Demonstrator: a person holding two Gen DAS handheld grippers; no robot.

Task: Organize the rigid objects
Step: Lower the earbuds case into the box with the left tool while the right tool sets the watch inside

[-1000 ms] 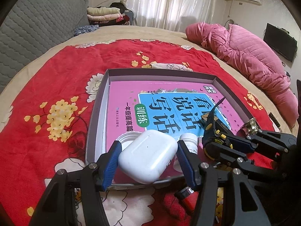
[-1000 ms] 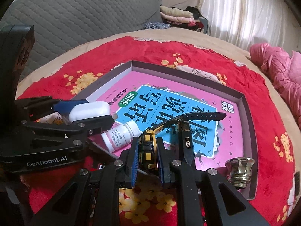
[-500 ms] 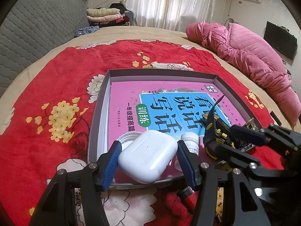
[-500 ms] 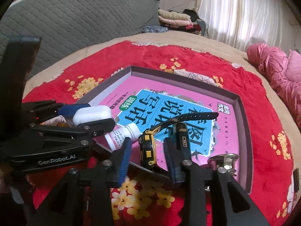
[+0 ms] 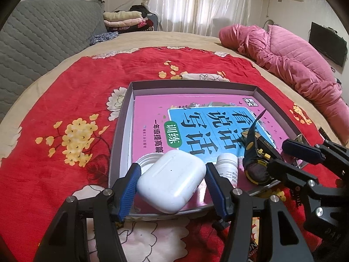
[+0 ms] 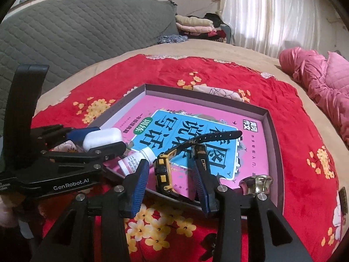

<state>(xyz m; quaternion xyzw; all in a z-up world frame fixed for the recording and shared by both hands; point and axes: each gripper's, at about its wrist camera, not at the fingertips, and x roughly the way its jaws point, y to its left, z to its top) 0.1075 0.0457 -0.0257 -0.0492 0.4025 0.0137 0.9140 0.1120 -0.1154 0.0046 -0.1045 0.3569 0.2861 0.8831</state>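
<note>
L gripper clamps slick hard earbud case across its sides; R gripper, jaws apart, straddles stiff-bodied, floppy-strapped watch.

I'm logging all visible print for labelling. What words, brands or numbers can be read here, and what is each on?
"看图说话写话" on the blue panel of the pink book in the tray.
"训练" on the book's green oval.
"一年级提高篇" beside that oval.
"黄冈作文" at the book's corner.
"GenRobot.AI" on the left tongs.
Print on the white bottle: too small to read.
</note>
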